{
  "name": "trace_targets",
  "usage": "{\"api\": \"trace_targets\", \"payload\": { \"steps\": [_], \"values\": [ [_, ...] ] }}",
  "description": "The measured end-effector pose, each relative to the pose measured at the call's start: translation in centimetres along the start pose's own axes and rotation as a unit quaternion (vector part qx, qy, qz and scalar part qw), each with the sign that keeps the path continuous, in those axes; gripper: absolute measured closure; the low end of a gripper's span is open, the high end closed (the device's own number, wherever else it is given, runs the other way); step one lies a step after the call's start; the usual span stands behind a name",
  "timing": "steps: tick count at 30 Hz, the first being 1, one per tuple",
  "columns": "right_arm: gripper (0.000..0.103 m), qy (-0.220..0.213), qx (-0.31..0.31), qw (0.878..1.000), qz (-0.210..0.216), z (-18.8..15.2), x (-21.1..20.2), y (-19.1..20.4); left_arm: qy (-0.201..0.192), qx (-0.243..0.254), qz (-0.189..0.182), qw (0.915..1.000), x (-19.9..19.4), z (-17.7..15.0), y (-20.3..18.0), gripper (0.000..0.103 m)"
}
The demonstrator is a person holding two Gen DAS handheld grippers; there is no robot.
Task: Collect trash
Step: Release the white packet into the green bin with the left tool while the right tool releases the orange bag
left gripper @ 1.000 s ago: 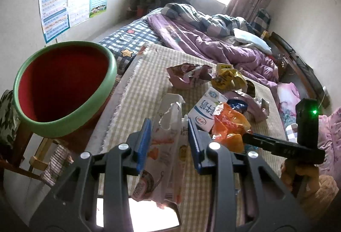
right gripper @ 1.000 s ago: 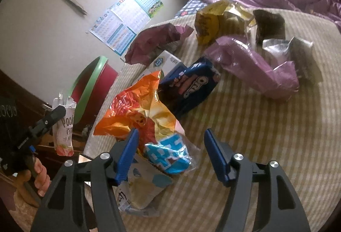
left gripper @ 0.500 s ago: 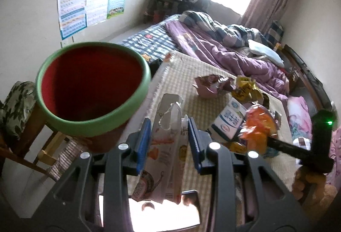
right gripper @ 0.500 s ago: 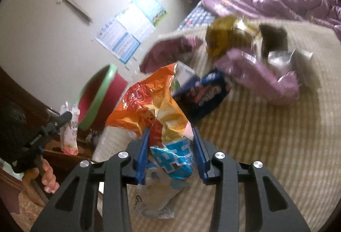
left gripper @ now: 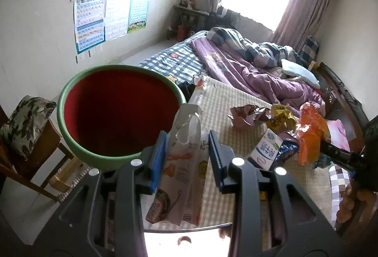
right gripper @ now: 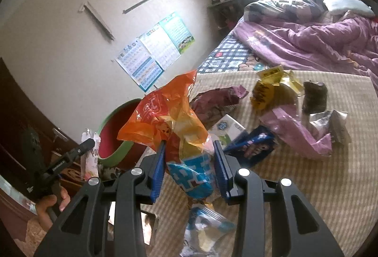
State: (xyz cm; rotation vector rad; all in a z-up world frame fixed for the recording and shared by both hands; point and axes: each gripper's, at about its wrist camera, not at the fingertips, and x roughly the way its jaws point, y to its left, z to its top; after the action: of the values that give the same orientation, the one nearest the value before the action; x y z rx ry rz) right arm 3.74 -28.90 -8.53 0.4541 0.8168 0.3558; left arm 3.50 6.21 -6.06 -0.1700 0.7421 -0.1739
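- Left wrist view: the left gripper [left gripper: 187, 150], clamped on a white snack pouch [left gripper: 182, 174], has swung closer to the red bin [left gripper: 118, 113], which now sits right behind the pouch. A drop looks near.
- The right gripper [right gripper: 189, 162], wide apart a second ago, has closed on an orange snack bag [right gripper: 165, 120] and lifted it off the mat [right gripper: 319, 186].
- Count: two grippers, two pieces held, one bin. About seven wrappers remain on the mat.
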Motion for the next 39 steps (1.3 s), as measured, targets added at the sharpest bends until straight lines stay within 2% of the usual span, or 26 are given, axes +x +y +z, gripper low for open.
{"api": "trace_targets", "payload": {
  "steps": [24, 39],
  "values": [
    [0.066, 0.040, -0.022, 0.999, 0.008, -0.3, 7.3, 6.5, 0.004, -0.020, 0.008, 0.9998, 0.6, 2.1, 6.8, 0.069],
    [0.065, 0.027, -0.031, 0.999, 0.004, 1.2, 10.9, 11.3, 0.022, 0.007, 0.007, 0.9997, 3.1, 3.6, 9.4, 0.068]
  ]
}}
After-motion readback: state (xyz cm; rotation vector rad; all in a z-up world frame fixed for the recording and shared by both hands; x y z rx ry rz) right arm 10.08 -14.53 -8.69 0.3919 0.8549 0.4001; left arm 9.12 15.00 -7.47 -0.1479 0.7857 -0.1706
